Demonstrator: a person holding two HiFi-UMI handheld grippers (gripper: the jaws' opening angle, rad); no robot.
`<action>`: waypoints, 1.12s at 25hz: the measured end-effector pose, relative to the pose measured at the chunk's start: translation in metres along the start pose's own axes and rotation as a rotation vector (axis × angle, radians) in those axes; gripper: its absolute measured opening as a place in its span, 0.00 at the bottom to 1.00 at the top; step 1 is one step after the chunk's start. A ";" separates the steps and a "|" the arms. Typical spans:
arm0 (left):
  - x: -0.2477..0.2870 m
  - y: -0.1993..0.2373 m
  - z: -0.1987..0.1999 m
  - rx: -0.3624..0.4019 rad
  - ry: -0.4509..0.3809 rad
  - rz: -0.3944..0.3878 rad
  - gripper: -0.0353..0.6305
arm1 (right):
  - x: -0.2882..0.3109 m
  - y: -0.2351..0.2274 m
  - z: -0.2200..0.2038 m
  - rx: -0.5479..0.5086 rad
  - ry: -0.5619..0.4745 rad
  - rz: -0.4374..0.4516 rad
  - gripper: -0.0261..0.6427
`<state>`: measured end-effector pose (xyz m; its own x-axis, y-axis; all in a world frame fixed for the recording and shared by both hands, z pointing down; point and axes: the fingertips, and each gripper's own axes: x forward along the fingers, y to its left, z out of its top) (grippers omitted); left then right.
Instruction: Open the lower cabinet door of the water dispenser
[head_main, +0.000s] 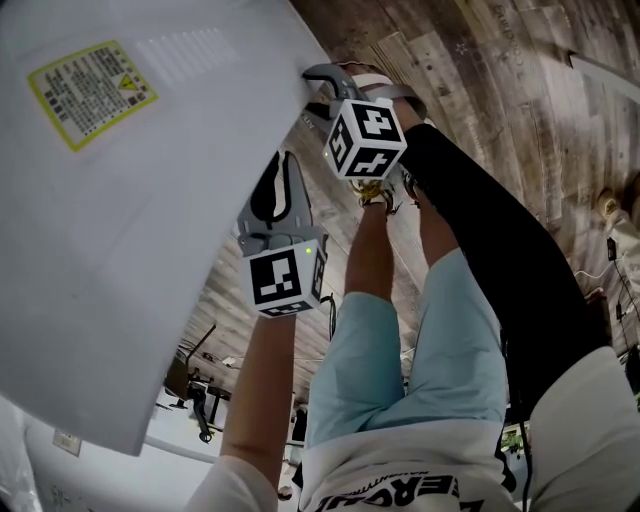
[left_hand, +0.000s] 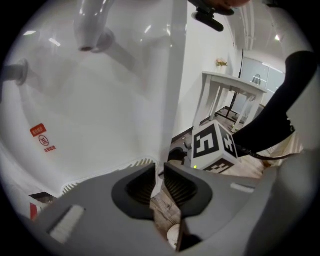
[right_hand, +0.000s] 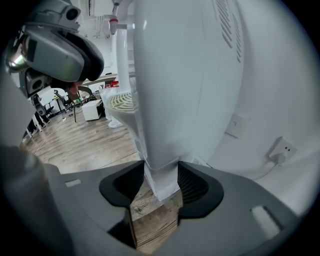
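Door edge (right_hand: 159, 167) clamped in right hand-held gripper (right_hand: 161, 184); left hand-held gripper (left_hand: 159, 184) closed, empty; yellow label (head_main: 92, 92) illegible.

We find a yellow label (head_main: 91, 93) with a warning triangle on the white water dispenser (head_main: 130, 260), its print too small to read. In the left gripper view, a red mark (left_hand: 44, 138) on the dispenser is also illegible. Cut-off black letters (head_main: 415, 490) on the person's shirt (head_main: 350, 475) include "ERO".
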<state>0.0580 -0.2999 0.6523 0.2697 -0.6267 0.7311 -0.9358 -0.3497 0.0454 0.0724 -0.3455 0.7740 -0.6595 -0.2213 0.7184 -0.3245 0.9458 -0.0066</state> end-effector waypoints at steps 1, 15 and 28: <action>0.000 -0.001 0.000 -0.003 0.001 0.000 0.13 | 0.000 0.000 0.000 0.002 0.002 0.002 0.33; 0.000 -0.002 0.008 -0.007 -0.013 0.002 0.13 | -0.002 0.003 0.001 0.040 0.043 -0.007 0.33; -0.001 0.001 0.017 -0.005 -0.022 0.009 0.13 | -0.008 0.021 -0.004 0.052 0.047 0.024 0.33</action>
<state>0.0603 -0.3121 0.6399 0.2657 -0.6451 0.7164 -0.9393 -0.3404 0.0419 0.0734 -0.3224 0.7706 -0.6356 -0.1863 0.7492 -0.3445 0.9369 -0.0593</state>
